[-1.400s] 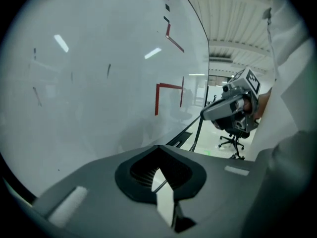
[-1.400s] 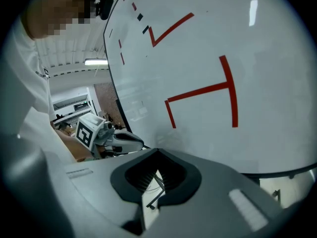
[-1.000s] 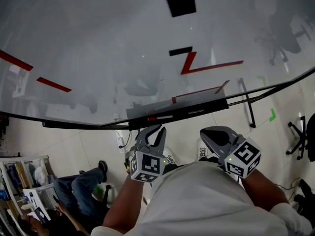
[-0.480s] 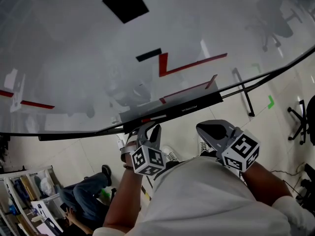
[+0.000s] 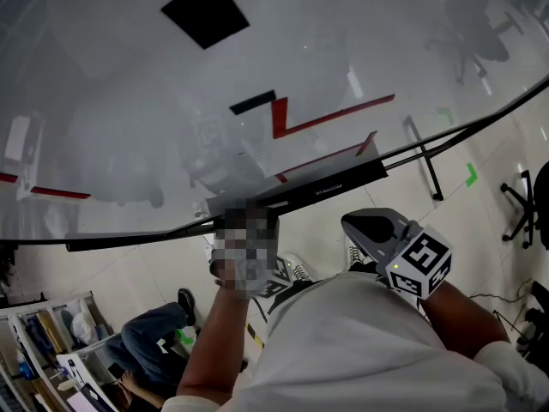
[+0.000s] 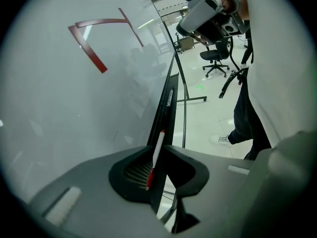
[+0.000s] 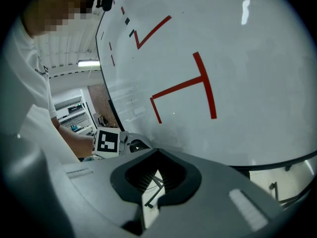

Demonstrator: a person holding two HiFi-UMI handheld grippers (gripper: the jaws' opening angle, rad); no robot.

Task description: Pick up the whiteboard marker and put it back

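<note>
Gripping the marker with the left gripper, jaws pressed on both sides of the white barrel, red cap nearest the camera. Lies in line with the black tray under the whiteboard, far end over it; cannot tell whether touching. Holds the right gripper near the body, apart from the tray, jaws closed on nothing, only a sliver of floor showing through the slit. Faces red strokes and a black patch on the board. Shows an office chair farther along the floor in the left gripper view.
</note>
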